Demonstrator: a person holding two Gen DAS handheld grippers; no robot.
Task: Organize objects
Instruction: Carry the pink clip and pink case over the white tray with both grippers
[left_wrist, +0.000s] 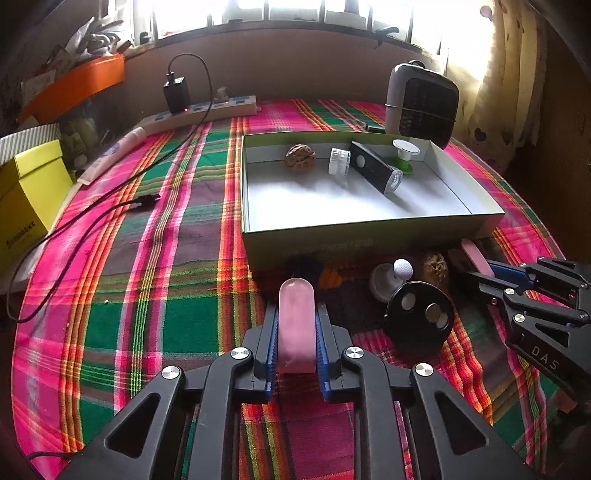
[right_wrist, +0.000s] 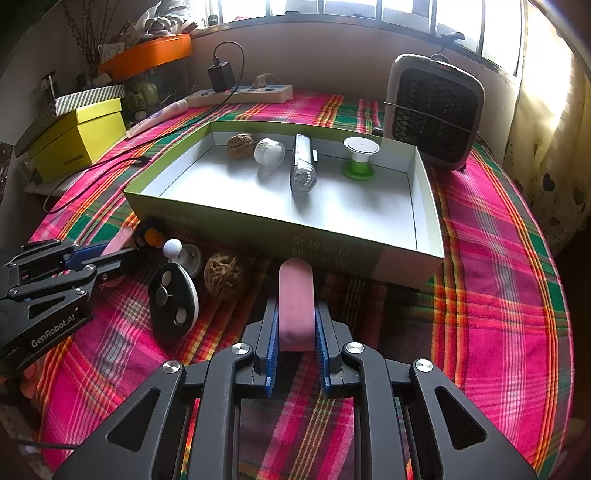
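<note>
1. Left tool (left_wrist: 296, 321): its blue-padded fingers (left_wrist: 270, 332) are pinched on a translucent pink block (left_wrist: 296, 328) whose rounded end sticks out past the tips. The block sits above the plaid cloth (left_wrist: 147, 295), short of the box's near wall.
2. Right tool (right_wrist: 295, 321): pinched the same way on a second pink block (right_wrist: 295, 302), rounded end forward, held just before the near wall of the box. Seen from the left wrist view, this tool (left_wrist: 480, 271) enters from the right edge with its block tilted.
3. Between the two tools, on the cloth beside the near wall: a black disc with round metal insets (right_wrist: 173, 301), standing on edge; a walnut (right_wrist: 223, 275) just right of it; a small white ball (right_wrist: 172, 246) on top of a grey round base (right_wrist: 192, 258); a dark item with an orange patch (right_wrist: 149, 234), partly hidden.
4. Shallow open box (right_wrist: 430, 206), green outside, white inside, on the desk ahead of both tools. Along its far side, left to right: a second walnut (right_wrist: 241, 144), a white ribbed cap (right_wrist: 269, 151) on its side, a black torch (right_wrist: 303, 168) lying with its lens toward the near wall, a green-and-white spool (right_wrist: 359, 157) upright.
5. Beyond the box: a small grilled fan heater (right_wrist: 434, 110) at right rear, a power strip (right_wrist: 240, 94) with a black charger (right_wrist: 221, 75) plugged in, a yellow box (right_wrist: 79, 138) at left.
</note>
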